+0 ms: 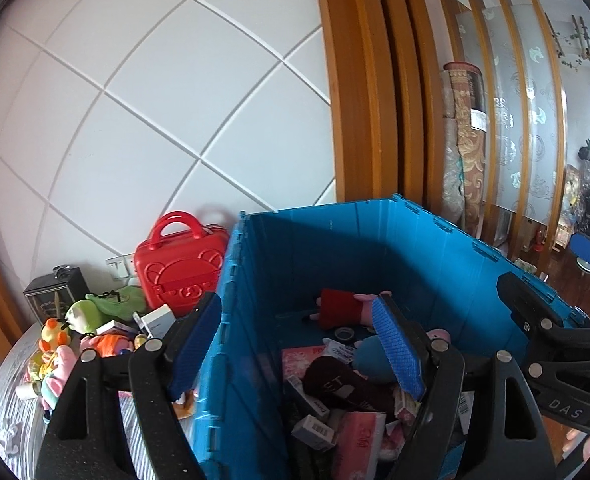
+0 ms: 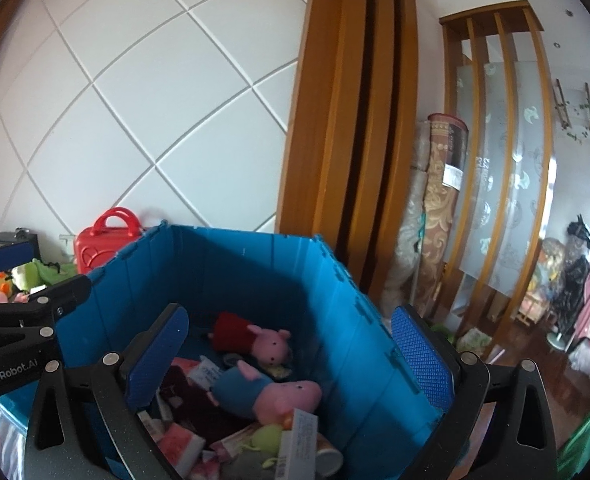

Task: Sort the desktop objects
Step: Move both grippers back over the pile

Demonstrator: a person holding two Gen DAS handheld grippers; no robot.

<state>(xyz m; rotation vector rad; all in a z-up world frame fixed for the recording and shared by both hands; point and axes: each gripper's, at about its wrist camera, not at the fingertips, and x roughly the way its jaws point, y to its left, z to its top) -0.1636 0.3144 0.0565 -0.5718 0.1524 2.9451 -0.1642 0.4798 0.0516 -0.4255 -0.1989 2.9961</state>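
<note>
both tools hang over a blue crate (image 1: 335, 248), each with its two blue-padded fingers spread wide and nothing between them. left tool (image 1: 295, 344) straddles the crate's near left wall, one finger outside it and one inside above the heap. right tool (image 2: 291, 360) sits over the crate's right half, its right finger beyond the right wall; both point slightly downward.

two pink pig plush toys lie in the crate: one in a red dress (image 2: 255, 338) toward the back, one in a blue shirt (image 2: 271, 394) nearer, snout to the right. around them are a dark maroon cloth piece (image 1: 347, 388), pink tissue packs (image 1: 359, 440), several small white boxes, how many i cannot tell, and a roll of tape (image 1: 345, 334).

left of the crate, on the desk (image 1: 11, 420), stands one red carry case (image 1: 179, 272) with an embossed bear face, upright by the white panelled wall. in front of it sit a green plush (image 1: 83, 312), an orange and yellow duck plush (image 1: 53, 332), a dark framed box (image 1: 53, 296) and a jumble of smaller toys, too crowded to count.
</note>
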